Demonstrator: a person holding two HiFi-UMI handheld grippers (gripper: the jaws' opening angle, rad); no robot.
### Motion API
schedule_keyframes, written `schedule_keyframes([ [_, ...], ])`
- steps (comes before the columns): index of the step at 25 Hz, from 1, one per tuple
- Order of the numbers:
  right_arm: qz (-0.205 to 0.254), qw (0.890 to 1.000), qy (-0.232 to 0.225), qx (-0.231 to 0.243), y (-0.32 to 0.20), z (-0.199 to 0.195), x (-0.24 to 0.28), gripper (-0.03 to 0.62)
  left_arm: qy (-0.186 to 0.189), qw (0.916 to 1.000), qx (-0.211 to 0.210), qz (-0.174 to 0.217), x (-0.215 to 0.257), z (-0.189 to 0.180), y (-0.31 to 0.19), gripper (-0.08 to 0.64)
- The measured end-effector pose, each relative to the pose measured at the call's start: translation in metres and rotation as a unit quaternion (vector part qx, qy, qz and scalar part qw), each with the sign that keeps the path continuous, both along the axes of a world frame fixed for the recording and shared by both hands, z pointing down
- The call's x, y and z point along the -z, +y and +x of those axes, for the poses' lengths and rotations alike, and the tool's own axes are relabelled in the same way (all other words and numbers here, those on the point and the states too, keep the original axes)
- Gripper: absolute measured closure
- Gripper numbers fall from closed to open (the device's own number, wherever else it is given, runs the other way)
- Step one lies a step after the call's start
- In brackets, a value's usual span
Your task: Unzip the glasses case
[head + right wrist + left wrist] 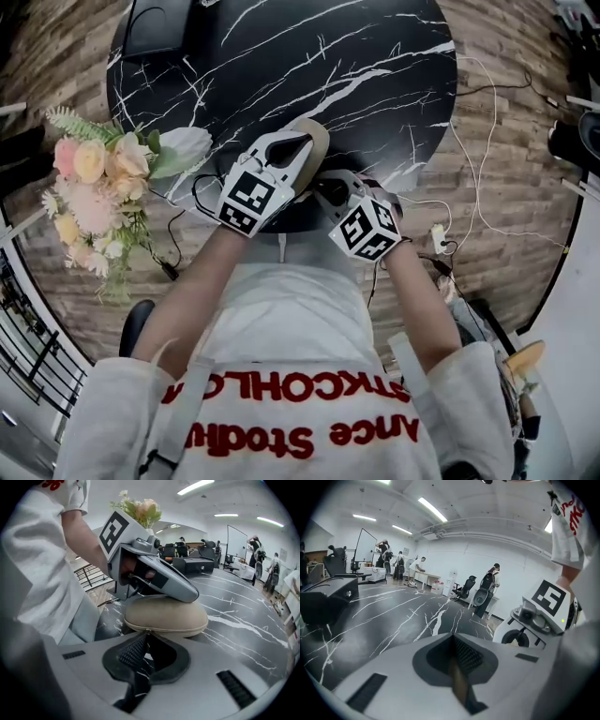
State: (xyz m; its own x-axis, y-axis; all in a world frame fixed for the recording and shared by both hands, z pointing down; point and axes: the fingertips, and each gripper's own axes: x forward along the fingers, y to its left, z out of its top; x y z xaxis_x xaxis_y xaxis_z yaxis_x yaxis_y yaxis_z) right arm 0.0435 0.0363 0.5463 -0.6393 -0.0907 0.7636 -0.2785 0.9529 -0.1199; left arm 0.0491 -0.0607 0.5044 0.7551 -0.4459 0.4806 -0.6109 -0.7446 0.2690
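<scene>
A beige glasses case (pixel 321 148) (pixel 164 618) lies near the front edge of the round black marble table (pixel 309 66). My left gripper (pixel 302 141) (pixel 452 637) (pixel 194 596) rests shut on top of the case, and a tan strip of the case shows through the slit between its jaws. My right gripper (pixel 328 189) (pixel 147 634) comes at the case's near side from the right, pointing down. Its jaws meet at the small zipper pull (pixel 148 631) on the seam and are shut on it. The seam visible to the right of the pull looks closed.
A bouquet of pink and cream flowers (pixel 94 187) (pixel 138 508) stands off the table's left edge. A black box (pixel 155 28) (pixel 328 599) sits at the table's far left. White cables (pixel 469 187) trail over the wooden floor on the right. People work at desks in the background.
</scene>
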Motion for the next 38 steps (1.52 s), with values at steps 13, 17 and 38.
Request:
schedule_keyframes([
  [13,-0.056,0.994,-0.057,-0.070,0.047,-0.055,0.004,0.575,0.036,0.9992,-0.012,-0.011,0.001,-0.002,0.000,0.558],
  [17,-0.085,0.983,-0.101,-0.124,0.043,-0.078,0.011,0.575,0.035,0.9992,-0.020,-0.008,0.001,-0.001,0.000,0.558],
  [38,0.033,0.982,0.028,-0.182,-0.035,0.005,0.010,0.571,-0.047,0.9854,-0.023,-0.162,-0.034,-0.066,0.070,0.558],
])
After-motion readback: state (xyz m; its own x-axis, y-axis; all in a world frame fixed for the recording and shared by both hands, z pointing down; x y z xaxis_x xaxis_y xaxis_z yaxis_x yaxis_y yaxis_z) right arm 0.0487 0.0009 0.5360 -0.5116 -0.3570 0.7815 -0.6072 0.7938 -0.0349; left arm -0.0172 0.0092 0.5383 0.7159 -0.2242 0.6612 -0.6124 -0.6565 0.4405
